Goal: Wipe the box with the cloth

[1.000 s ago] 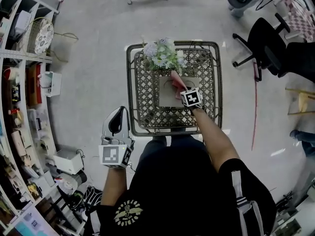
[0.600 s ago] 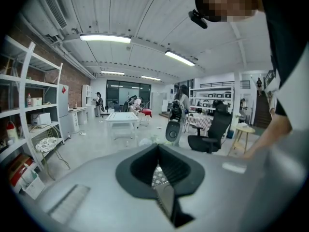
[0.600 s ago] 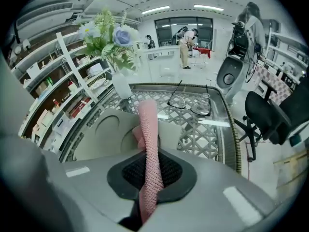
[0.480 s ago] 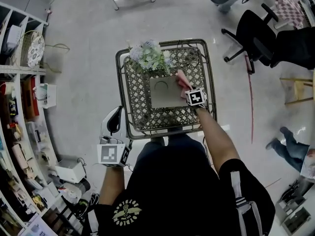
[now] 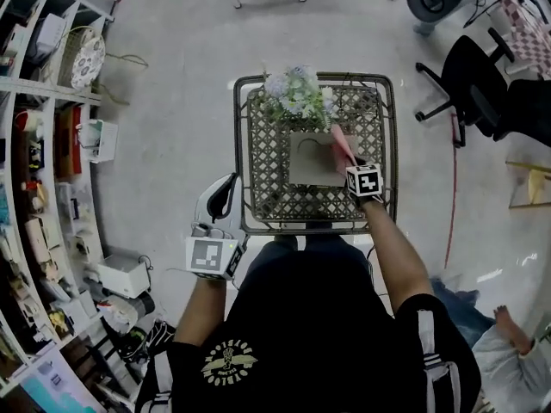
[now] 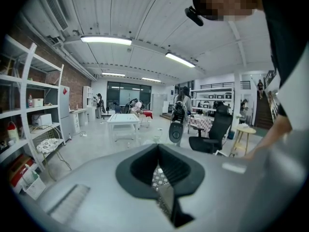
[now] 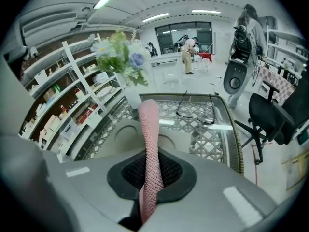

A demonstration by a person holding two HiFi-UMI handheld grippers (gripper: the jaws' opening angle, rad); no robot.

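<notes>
A flat grey-beige box (image 5: 312,158) lies on the lattice-topped table (image 5: 267,170). My right gripper (image 5: 349,158) is over the box's right part, shut on a pink cloth (image 5: 342,144) that sticks out past the jaws. In the right gripper view the pink cloth (image 7: 148,144) rises from between the jaws of that gripper (image 7: 149,178), with the box (image 7: 120,135) just beyond. My left gripper (image 5: 222,198) hangs beside the table's front left corner, away from the box. Seen in its own view, the left gripper (image 6: 161,187) has its jaws together and holds nothing.
A vase of pale flowers (image 5: 297,95) stands at the table's far edge behind the box. Eyeglasses (image 7: 195,112) lie on the table's right side. Shelves (image 5: 43,144) full of goods line the left. Office chairs (image 5: 478,84) stand at the upper right. A person's legs (image 5: 495,329) show at lower right.
My right gripper has carried the pink cloth across the box from its middle toward its right edge. The left gripper has stayed beside the table. The head view has shifted.
</notes>
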